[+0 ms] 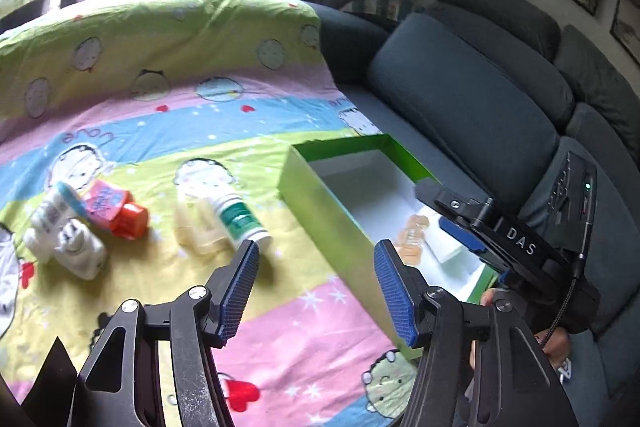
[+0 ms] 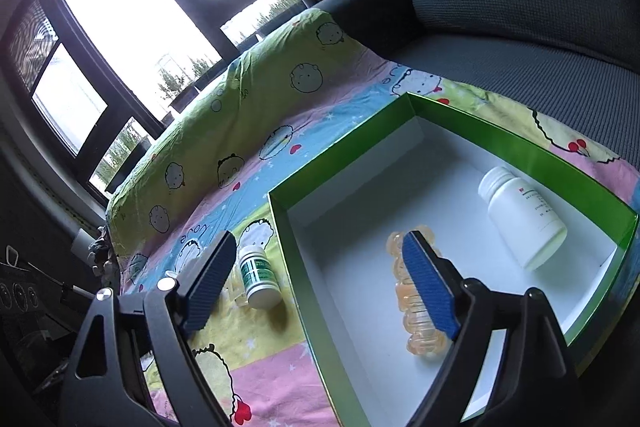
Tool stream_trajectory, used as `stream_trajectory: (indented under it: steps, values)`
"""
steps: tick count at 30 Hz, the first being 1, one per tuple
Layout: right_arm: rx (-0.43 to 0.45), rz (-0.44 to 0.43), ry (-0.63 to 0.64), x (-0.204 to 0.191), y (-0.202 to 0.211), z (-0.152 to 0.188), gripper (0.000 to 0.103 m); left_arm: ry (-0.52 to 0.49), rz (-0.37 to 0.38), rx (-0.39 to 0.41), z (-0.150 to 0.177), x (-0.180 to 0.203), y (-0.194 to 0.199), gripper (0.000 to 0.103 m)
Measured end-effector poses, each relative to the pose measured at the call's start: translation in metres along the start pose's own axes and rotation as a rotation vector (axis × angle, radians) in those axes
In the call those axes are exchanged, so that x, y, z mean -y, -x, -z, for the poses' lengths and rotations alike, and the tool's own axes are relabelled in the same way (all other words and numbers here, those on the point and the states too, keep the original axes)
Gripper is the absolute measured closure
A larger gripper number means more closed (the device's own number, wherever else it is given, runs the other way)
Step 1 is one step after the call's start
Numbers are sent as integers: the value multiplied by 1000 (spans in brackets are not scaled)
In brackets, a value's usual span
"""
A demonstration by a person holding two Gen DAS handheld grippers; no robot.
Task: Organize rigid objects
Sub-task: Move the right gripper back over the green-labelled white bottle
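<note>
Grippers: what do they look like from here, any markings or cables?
Both are black linkage frames with silver pivot screws and blue textured pads. The right gripper, seen in the left wrist view, carries white "DAS" lettering, a green indicator light and a braided black cable.

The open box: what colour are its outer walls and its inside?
The box has green walls and a white inside, clearest in the right wrist view.
</note>
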State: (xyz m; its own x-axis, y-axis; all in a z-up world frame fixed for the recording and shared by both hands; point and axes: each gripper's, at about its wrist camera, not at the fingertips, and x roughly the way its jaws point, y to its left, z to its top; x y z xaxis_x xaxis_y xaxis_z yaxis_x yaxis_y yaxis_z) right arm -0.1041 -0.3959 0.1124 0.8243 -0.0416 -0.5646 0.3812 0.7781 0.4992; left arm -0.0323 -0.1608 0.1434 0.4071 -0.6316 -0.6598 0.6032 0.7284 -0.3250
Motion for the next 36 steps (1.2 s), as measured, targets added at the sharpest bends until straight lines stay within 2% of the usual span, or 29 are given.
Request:
stream_trajectory:
  steps: [1,2,3,7,11,14,20,26,31,34,36]
  values:
    - [14,3,21,-4,0,1,15,15,-25,13,2,-11,7,34]
    - [22,3,38,-8,-1,2,13,29,-49,23,5,-21,14,24]
    - [24,-1,52,-12,-2,3,8,40,-72,33,7,-32,19,21]
    - [5,-10,90,-25,-11,9,7,114,-169,66,20,-74,34,21]
    - [-32,-9,128,-32,-22,16,7,222,-187,73,37,-112,35,21]
    - [-39,-6,172,-41,-25,23,7,266,-223,78,47,-133,32,21]
    - [-61,4,245,-61,-32,37,7,295,-252,70,54,-145,34,21]
    - [-145,27,345,-91,-45,55,8,309,-246,74,52,-149,39,21]
    - [-263,51,366,-107,-69,67,8,318,-245,62,52,-154,43,21]
    - [-365,118,381,-115,-86,70,8,354,-265,72,53,-162,49,21]
    - [-392,153,396,-120,-94,66,8,361,-254,77,51,-165,51,21]
